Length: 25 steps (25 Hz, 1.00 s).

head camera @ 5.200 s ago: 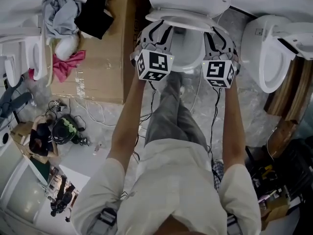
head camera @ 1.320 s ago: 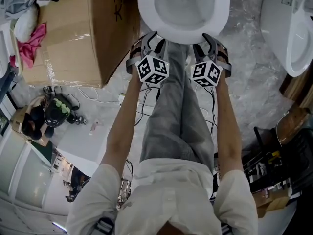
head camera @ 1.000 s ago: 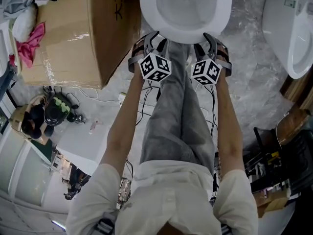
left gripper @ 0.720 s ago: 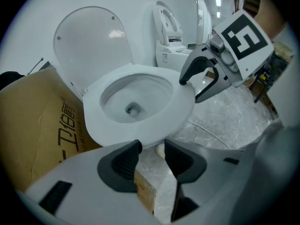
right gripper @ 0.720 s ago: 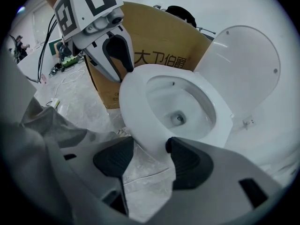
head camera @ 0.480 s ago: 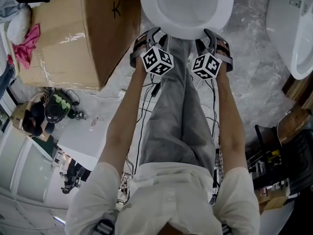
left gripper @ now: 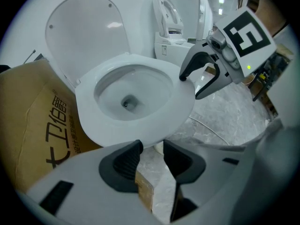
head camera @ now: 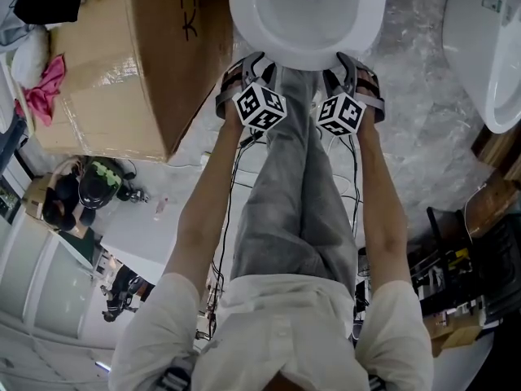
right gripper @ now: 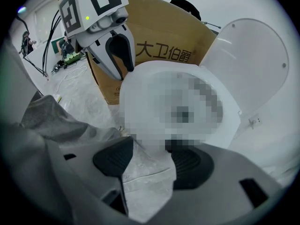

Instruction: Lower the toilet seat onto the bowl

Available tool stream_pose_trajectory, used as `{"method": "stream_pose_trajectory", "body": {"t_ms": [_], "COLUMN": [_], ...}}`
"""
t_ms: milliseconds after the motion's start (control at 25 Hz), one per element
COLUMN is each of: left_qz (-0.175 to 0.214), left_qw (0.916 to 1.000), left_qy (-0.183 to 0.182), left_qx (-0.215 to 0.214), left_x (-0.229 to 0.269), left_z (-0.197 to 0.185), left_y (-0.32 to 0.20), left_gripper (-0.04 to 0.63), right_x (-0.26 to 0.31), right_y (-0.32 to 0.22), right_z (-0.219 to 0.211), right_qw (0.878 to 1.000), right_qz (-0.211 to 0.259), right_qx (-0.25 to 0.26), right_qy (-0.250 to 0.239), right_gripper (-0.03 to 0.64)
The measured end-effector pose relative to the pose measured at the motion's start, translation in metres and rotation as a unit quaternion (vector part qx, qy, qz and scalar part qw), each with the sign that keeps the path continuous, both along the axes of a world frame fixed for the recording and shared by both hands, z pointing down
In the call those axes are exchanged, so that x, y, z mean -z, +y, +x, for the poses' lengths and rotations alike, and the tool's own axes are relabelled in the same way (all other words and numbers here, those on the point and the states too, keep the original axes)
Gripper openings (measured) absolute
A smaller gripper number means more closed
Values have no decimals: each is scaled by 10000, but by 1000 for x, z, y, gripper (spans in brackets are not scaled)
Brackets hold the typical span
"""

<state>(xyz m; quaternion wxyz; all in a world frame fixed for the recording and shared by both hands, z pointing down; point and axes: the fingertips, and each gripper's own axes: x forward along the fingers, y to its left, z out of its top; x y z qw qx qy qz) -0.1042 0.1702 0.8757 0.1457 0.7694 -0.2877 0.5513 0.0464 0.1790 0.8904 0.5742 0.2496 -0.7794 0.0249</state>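
The white toilet seat lies flat on the bowl, and the round lid stands up behind it. The seat ring fills the left gripper view. My left gripper hangs just off the front rim on the left; its jaws have just been closing a little, and between them I see only floor. My right gripper is level with it on the right of the rim, open with nothing between its pads. In the right gripper view the lid shows, and the bowl is under a mosaic patch.
A large cardboard box stands close to the toilet's left side. Another white toilet is at the right. Cables trail over the plastic-covered floor by the person's grey trouser legs. Clutter lies at the left.
Since the oldest frame the seat has come down flat onto the bowl, and both grippers have drawn back from its sides to the front rim. Over the last second they have sunk slightly.
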Motion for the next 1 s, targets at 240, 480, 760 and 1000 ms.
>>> {"method": "stream_pose_trajectory", "body": {"t_ms": [240,480,760,1000], "left_qz": [-85,-40,489,1128], "left_qw": [9999,9997,9952,9821], "left_qy": [33,107,634,1315], "left_qx": [74,235,558,744], "left_x": [2,15,74,156], "left_z": [0,0,8,18], "left_y": [2,3,-18,-35], "left_gripper": [170,170,114,26], "right_x": [3,26,102,198], "right_y": [2,8,-9,-25], "right_z": [-1,-2,2,7], "right_qw": [10000,9988,9861,9638], "right_qz": [-35,48,695,1118], "right_qx": [-76,-410,-1170,-1713], "right_qy": [28,-249,-956,-1711], "right_gripper": [257,211,73,6]}}
